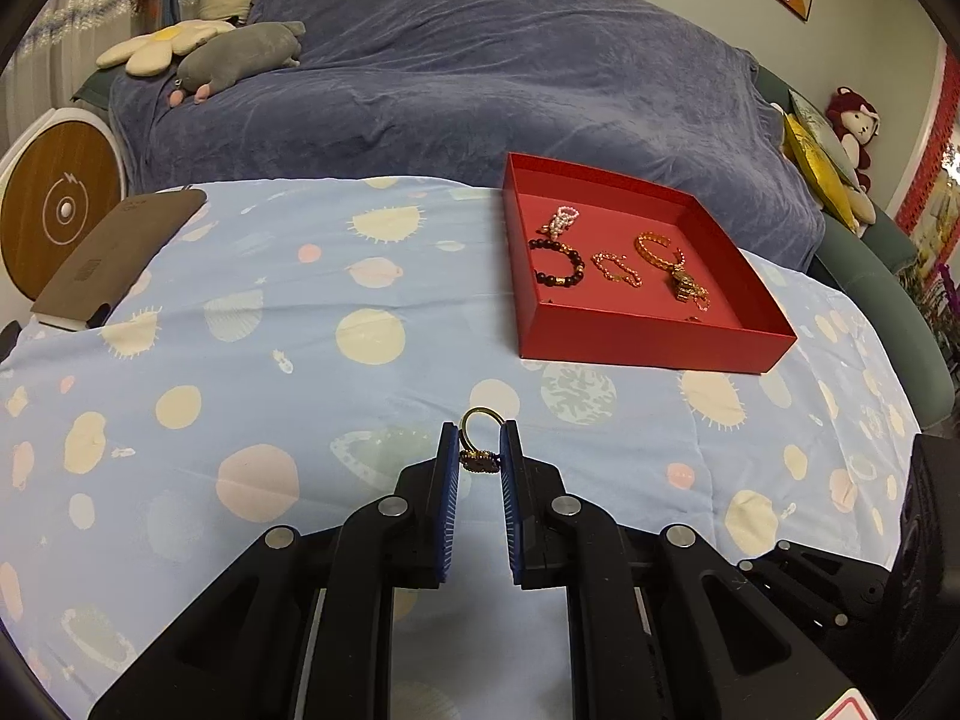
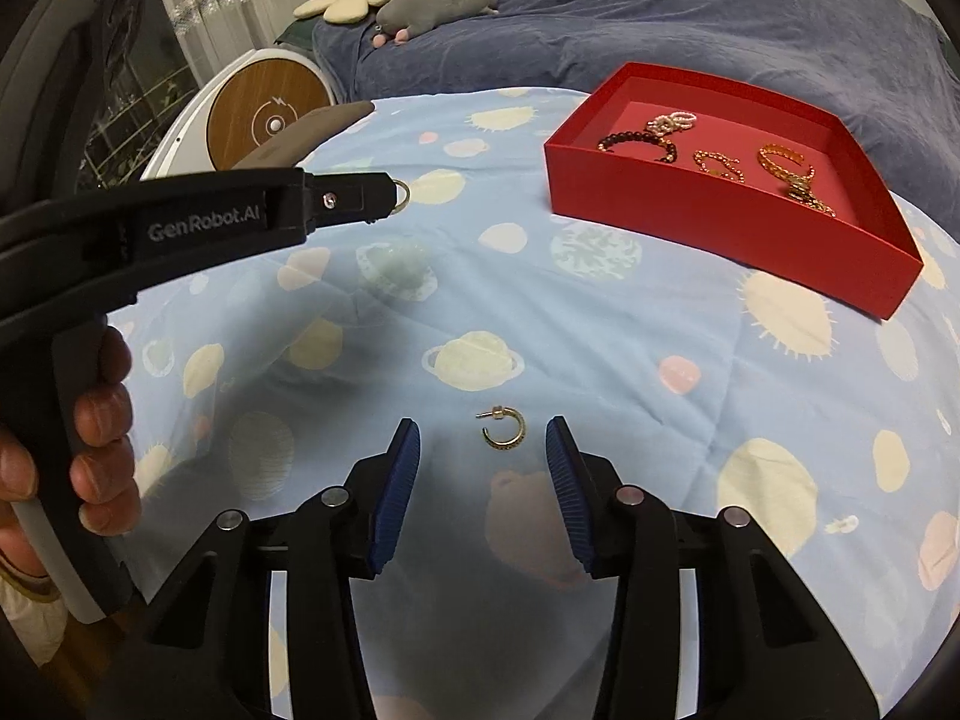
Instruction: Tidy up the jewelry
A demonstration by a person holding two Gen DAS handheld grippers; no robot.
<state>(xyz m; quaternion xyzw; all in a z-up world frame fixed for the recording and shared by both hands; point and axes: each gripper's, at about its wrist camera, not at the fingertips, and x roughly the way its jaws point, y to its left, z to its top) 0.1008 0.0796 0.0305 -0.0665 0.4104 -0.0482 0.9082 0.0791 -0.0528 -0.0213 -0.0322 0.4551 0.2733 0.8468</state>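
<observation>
Left gripper (image 1: pixel 480 450) is clamped on a gold ring (image 1: pixel 478 441), held above the patterned cloth (image 1: pixel 240 360); right gripper (image 2: pixel 483 450) is spread wide around a gold hoop earring (image 2: pixel 503 431) lying on the cloth; other jewelry is kept in the red box (image 1: pixel 654 339).

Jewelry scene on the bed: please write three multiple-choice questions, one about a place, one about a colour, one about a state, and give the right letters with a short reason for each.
1. Where does the gold hoop earring lie?
A. inside the box
B. on the patterned bedcover, in front of the right gripper
C. on the grey plush toy

2. What colour is the jewelry box?
A. red
B. green
C. white

3. What is the state of the left gripper?
A. open and empty
B. shut on a bracelet
C. shut on the gold ring

Answers: 1 B, the earring lies on the cover between the open fingers. 2 A, walls and floor are red. 3 C, the ring sits pinched between the blue pads.
</observation>
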